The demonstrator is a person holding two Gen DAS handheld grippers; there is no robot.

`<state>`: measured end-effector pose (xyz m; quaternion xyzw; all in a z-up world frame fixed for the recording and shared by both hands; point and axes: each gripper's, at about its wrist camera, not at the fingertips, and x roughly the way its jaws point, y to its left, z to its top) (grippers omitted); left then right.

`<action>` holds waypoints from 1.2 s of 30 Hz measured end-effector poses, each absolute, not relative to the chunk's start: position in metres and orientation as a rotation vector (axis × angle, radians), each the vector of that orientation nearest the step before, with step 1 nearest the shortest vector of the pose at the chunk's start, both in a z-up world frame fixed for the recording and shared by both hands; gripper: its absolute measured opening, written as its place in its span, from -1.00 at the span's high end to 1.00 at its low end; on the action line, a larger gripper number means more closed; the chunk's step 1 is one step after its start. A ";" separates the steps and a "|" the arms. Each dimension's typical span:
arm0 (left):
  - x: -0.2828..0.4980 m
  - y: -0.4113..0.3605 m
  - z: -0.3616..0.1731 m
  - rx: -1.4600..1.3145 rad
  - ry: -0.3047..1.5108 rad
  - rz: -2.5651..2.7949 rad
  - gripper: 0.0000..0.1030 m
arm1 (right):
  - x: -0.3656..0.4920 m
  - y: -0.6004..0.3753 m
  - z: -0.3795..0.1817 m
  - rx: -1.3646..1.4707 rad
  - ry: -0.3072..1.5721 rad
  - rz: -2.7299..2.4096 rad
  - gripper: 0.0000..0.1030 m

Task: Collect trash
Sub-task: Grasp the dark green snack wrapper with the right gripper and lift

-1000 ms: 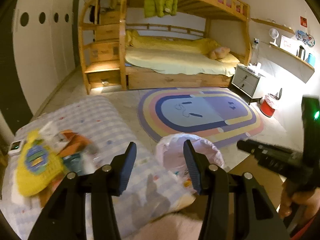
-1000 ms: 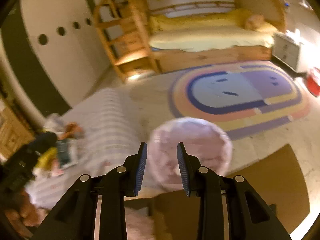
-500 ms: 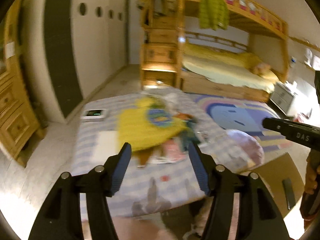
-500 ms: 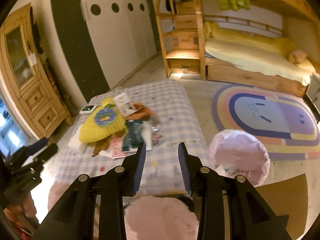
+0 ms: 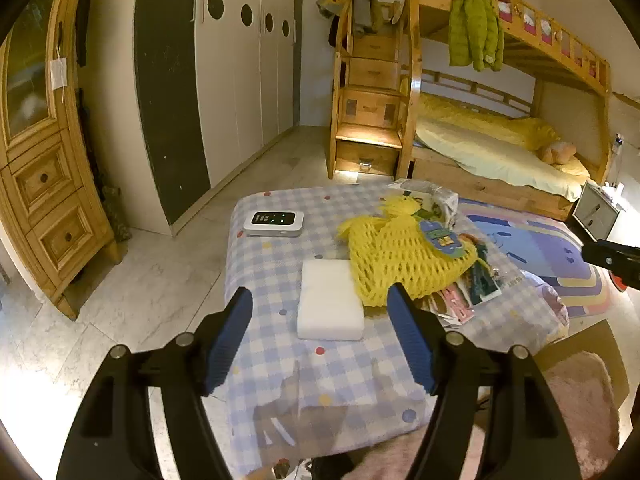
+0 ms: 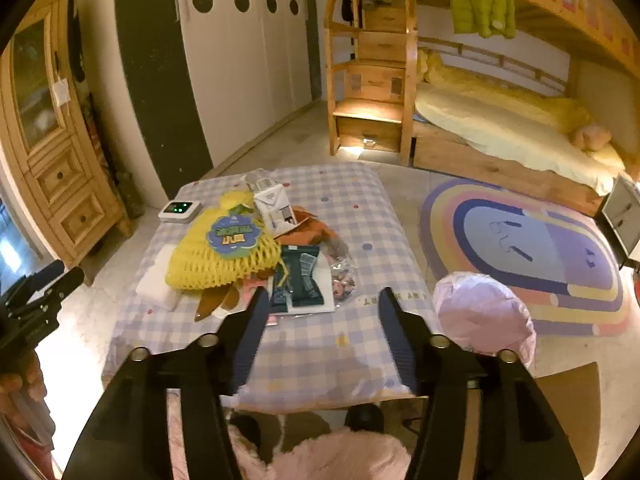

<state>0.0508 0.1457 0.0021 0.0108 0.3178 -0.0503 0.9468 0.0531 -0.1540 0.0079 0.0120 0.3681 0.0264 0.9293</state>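
Left gripper [image 5: 320, 322] and right gripper [image 6: 320, 322] both spread, jaws just opened wider, empty, above checked table [image 6: 360, 216], trash pile [image 6: 256, 252] ahead, pink bin bag [image 6: 484, 316] right.

1. The round blue-and-green tag [image 6: 235, 236] on the yellow net bag [image 6: 216, 258] bears printed characters, too blurred to read.
2. Beside that bag, the checked cloth [image 6: 360, 216] shows a short line of letters [image 6: 370, 300] near its edge, also illegible.
3. No other writing can be read.
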 end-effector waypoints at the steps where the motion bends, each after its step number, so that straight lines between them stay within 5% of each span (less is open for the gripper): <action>1: 0.051 0.145 -0.001 0.026 0.650 -0.099 -0.33 | 0.053 -0.155 0.005 0.024 0.754 0.054 -0.27; 13: 0.055 0.118 -0.012 -0.026 0.682 0.030 -0.48 | 0.097 -0.169 -0.036 -0.014 0.824 0.231 -0.27; 19: 0.053 0.108 -0.016 -0.086 0.719 0.154 -0.49 | 0.139 -0.168 -0.065 -0.083 0.873 0.362 0.22; 22: 0.051 0.101 -0.018 -0.084 0.736 0.187 -0.49 | 0.150 -0.164 -0.075 -0.090 0.902 0.423 0.19; 26: 0.050 0.095 -0.018 -0.084 0.742 0.190 -0.49 | 0.158 -0.157 -0.087 -0.100 0.912 0.457 -0.20; 33: 0.063 0.090 -0.015 -0.056 0.727 0.121 -0.49 | 0.171 -0.151 -0.097 -0.124 0.949 0.499 -0.15; 36: 0.071 0.088 -0.014 -0.038 0.715 0.070 -0.49 | 0.174 -0.148 -0.104 -0.151 1.004 0.506 0.12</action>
